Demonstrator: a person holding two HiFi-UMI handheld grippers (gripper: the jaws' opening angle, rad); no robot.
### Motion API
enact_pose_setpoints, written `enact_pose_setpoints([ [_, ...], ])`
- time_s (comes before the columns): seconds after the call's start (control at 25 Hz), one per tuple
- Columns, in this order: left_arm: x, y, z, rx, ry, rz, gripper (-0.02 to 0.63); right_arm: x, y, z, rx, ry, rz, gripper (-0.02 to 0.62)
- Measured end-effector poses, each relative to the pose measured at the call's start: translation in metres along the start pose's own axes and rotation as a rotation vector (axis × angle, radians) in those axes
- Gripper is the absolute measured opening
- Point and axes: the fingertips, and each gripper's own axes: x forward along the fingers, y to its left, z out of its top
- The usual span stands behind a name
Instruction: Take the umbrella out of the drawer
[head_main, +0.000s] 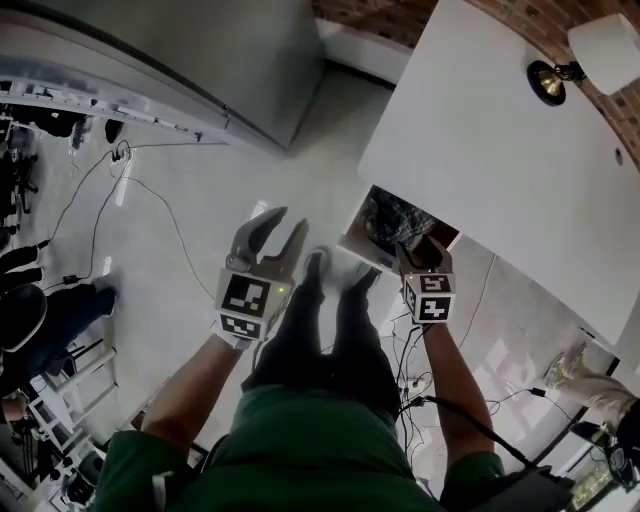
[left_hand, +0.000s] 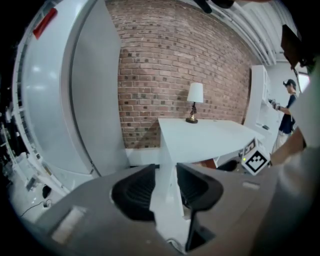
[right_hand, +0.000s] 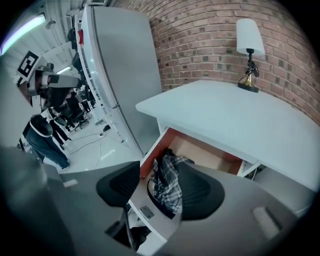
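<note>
The umbrella (right_hand: 167, 182), a folded dark plaid bundle, lies in the open drawer (right_hand: 200, 152) of the white table (right_hand: 225, 115). In the head view the umbrella (head_main: 385, 225) shows in the drawer (head_main: 350, 245) under the table's left edge. My right gripper (right_hand: 159, 172) hangs over the drawer, jaws apart, with the umbrella seen below through the gap and not touched. From above, the right gripper (head_main: 422, 245) sits at the drawer's near side. My left gripper (head_main: 285, 225) is open over the floor, left of the drawer. Nothing is between the left gripper's (left_hand: 165, 172) jaws.
A lamp (head_main: 590, 55) stands on the table (head_main: 500, 150) by the brick wall. A tall grey cabinet (head_main: 200, 50) stands to the left. Cables (head_main: 120, 190) run over the pale floor. My own legs (head_main: 320, 330) are just below the grippers. Another person (left_hand: 289, 107) stands far right.
</note>
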Motion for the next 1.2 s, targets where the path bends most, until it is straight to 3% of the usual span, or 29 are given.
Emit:
enact_pose_setpoints([
  [0.24,0.005,0.007,-0.031,-0.026,0.034,0.018,0.135,0.037,-0.005,-0.018,-0.015,0.046,-0.020,0.278],
  [0.76,0.009,0.016,-0.071,0.003,0.101,-0.013,0.135,0.105,-0.014,-0.069,0.040,0.131,-0.076,0.318],
  [0.88,0.007,0.022,-0.078,-0.004,0.099,-0.004,0.137,0.128,-0.015,-0.076,-0.006,0.164,-0.081,0.366],
  [1.04,0.008,0.031,-0.091,-0.014,0.088,0.008,0.137,0.162,-0.009,-0.090,-0.052,0.220,-0.044,0.480],
  [1.2,0.012,0.039,-0.103,-0.013,0.086,0.019,0.137,0.187,-0.026,-0.106,-0.052,0.261,-0.105,0.502],
])
